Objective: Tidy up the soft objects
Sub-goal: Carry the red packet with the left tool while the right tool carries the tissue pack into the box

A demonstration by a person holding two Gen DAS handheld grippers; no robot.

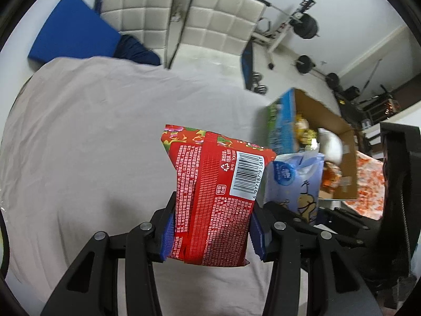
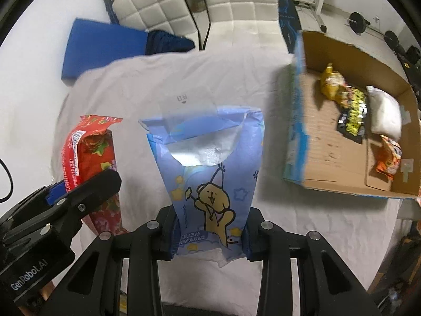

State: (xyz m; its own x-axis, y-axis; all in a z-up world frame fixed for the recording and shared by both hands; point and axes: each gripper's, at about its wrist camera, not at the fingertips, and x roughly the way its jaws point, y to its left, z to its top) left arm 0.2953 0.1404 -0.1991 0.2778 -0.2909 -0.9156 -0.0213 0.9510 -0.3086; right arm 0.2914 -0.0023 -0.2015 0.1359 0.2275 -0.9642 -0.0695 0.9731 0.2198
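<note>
Over the sheet-covered table [image 2: 163,84], the left gripper [image 1: 211,233] pinches a red tissue pack [image 1: 210,197] and the right gripper [image 2: 209,239] a blue one [image 2: 208,173], both left of the cardboard box [image 2: 339,142] that already holds several packets, so I'd judge sorting well underway.

red packet [image 1: 210,197]: upright, clamped, barcode showing | blue cartoon-dog pack [image 2: 210,179]: upright, clamped, top torn open

A pale grey sheet-covered table [image 1: 92,131] fronts two cream quilted leather chairs [image 1: 223,18], a blue foam mat [image 1: 73,36] and black barbell weights [image 1: 306,27] on a white floor [image 1: 289,60].
</note>
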